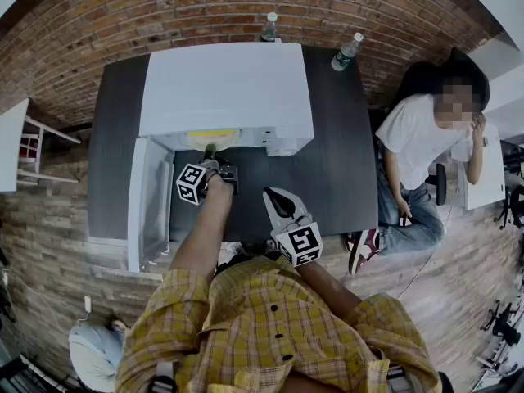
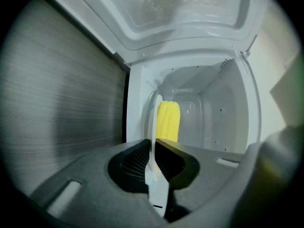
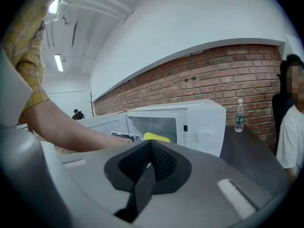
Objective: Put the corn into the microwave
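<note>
Corn [image 2: 168,120]: a yellow cob lay inside the microwave cavity, near its front, just past the tips of the left gripper.
Microwave [image 1: 229,84]: a white oven stood on the dark table [image 1: 336,170], pushed toward the brick wall.
Door [image 1: 147,203]: it was swung fully open to the left of the cavity.
Left gripper [image 1: 214,166]: it was held at the mouth of the open cavity and pointed in at the cob. Its fingers stood a thin slit apart, and nothing showed between the pads. Whether the tips touched the cob's near end could not be told.
Right gripper [image 1: 274,199]: it hung back over the table's front edge, close to the person's plaid shirt and well clear of the oven. Its fingers were pressed together with nothing between them.
Bottles: two clear water bottles stood upright at the table's back edge, one [image 1: 269,27] behind the oven and one [image 1: 347,50] to its right.
Bystander [image 1: 417,146]: a person in a white T-shirt sat beside the table's right end.
</note>
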A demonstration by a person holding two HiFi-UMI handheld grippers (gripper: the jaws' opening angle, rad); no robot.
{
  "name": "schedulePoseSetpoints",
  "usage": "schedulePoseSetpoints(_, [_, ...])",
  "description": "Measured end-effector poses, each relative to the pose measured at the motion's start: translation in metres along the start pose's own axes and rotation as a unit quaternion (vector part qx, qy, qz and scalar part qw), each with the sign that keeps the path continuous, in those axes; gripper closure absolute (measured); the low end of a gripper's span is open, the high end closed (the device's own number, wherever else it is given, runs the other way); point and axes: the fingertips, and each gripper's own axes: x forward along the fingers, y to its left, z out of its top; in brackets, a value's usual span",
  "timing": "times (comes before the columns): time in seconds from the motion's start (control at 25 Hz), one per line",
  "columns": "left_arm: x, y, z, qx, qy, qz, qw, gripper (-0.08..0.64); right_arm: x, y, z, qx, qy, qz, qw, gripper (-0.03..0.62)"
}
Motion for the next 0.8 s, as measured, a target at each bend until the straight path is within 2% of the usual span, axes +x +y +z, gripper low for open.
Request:
schedulePoseSetpoints(0.08, [0.000,0.002,0.001,0.001,-0.001,0.012,0.9999,0.522,0.000,0.000,0.000,0.001,-0.001,-0.001,1.000,0.588])
schedulePoseSetpoints(0.32, [0.004,0.012,-0.005,0.001,0.028,0.043,0.9987,0.425,-0.001,-0.003,-0.003,-0.001,0.006,-0.005,1.000,0.588])
schedulePoseSetpoints(0.56, [0.008,0.015,-0.004,0.007,0.056,0.055,0.9969,0.399,-0.004,-0.005,-0.006,0.004,0.007,-0.009,1.000,0.588])
schedulePoseSetpoints(0.8, [0.010,0.017,0.000,0.006,0.060,0.060,0.9963,0.387,-0.004,-0.001,-0.005,0.002,0.005,-0.006,1.000,0.588])
